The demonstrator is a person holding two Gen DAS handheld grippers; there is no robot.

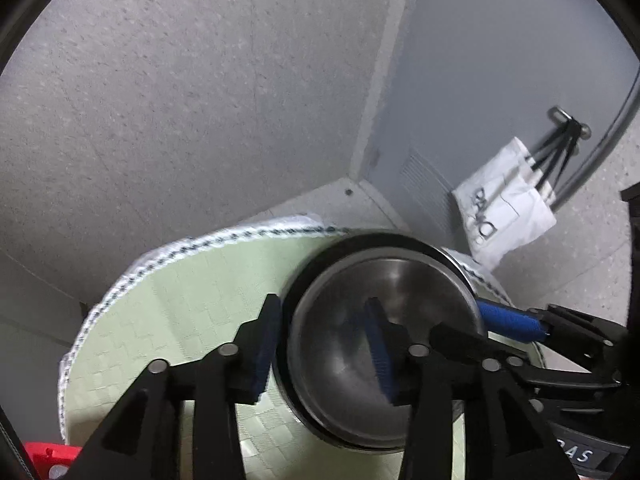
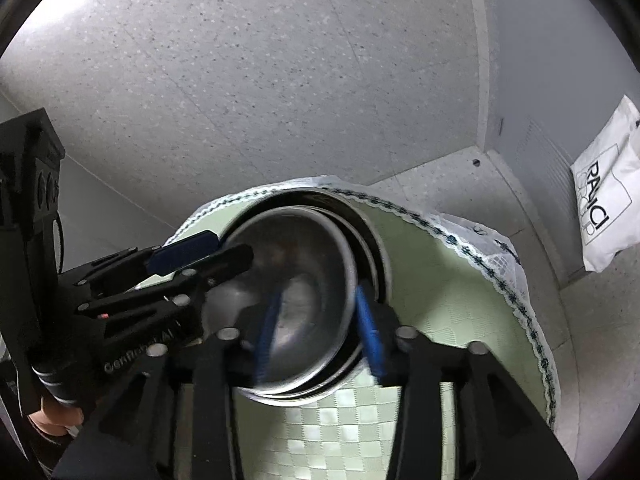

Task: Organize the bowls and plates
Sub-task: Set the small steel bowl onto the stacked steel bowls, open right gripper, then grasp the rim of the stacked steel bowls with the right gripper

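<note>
A stack of nested steel bowls (image 1: 384,320) sits on a round table with a pale green checked cloth (image 1: 168,320). My left gripper (image 1: 324,348) straddles the left rim of the stack, one blue pad outside (image 1: 266,344) and one inside the bowl (image 1: 378,344). My right gripper (image 2: 320,332) straddles the right rim of the bowls (image 2: 304,264), one pad inside (image 2: 268,328) and one outside (image 2: 370,332). Both hold the rim, with a little blur. Each gripper shows in the other's view: the right one (image 1: 516,324) and the left one (image 2: 188,256).
The tablecloth has a white lace edge (image 2: 500,264) that hangs over the table's rim. A white paper bag (image 1: 500,208) hangs from a hook on the grey wall at the right. Speckled grey floor (image 1: 180,100) lies beyond the table. A red object (image 1: 44,454) sits at the lower left.
</note>
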